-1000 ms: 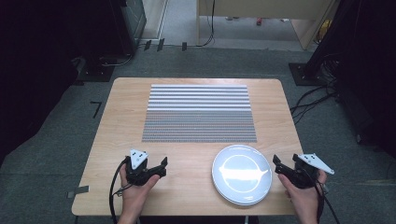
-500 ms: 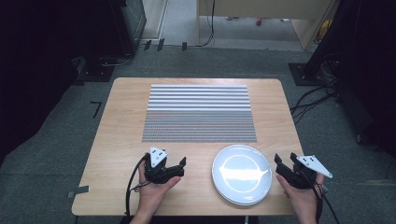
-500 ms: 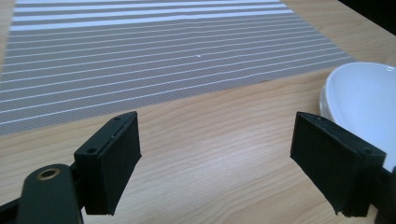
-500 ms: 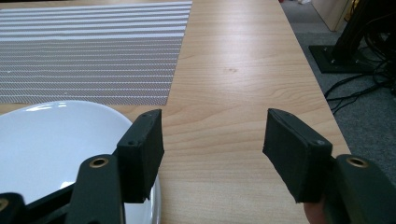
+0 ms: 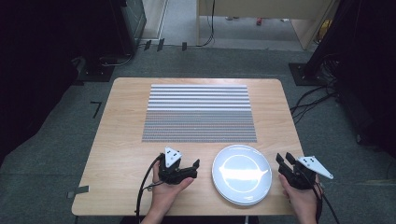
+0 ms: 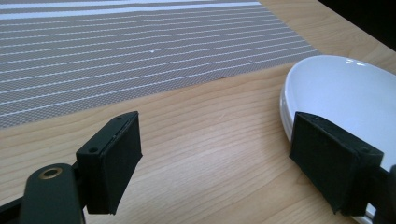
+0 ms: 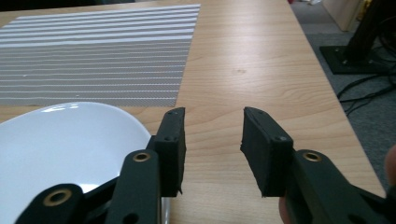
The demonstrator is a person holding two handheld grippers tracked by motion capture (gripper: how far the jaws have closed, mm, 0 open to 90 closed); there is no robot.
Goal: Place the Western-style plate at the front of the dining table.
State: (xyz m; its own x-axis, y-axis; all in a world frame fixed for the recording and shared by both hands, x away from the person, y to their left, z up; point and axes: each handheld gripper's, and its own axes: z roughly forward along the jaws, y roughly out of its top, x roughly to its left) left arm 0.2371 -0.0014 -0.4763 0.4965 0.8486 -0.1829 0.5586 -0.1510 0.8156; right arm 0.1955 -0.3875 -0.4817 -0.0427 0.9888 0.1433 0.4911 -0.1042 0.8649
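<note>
A white plate [image 5: 242, 173] lies near the table's front edge, right of centre, below a grey striped placemat [image 5: 200, 113]. My left gripper [image 5: 183, 164] is just left of the plate and stands open. In the left gripper view its jaws [image 6: 215, 158] gape wide over bare wood, the right one at the plate's [image 6: 345, 88] rim. My right gripper [image 5: 285, 159] is at the plate's right side, open, with nothing between its jaws [image 7: 212, 140]. These jaws have just been closing. Its left jaw stands beside the plate's [image 7: 65, 140] rim.
The wooden table [image 5: 121, 140] is bare left of the placemat and along its right side [image 7: 261, 70]. Beyond the table's right edge, cables [image 5: 313, 100] and a black stand base [image 7: 355, 58] lie on the grey floor.
My left gripper has moved right across the table toward the plate. The right gripper has stayed where it was and its jaws have drawn closer together.
</note>
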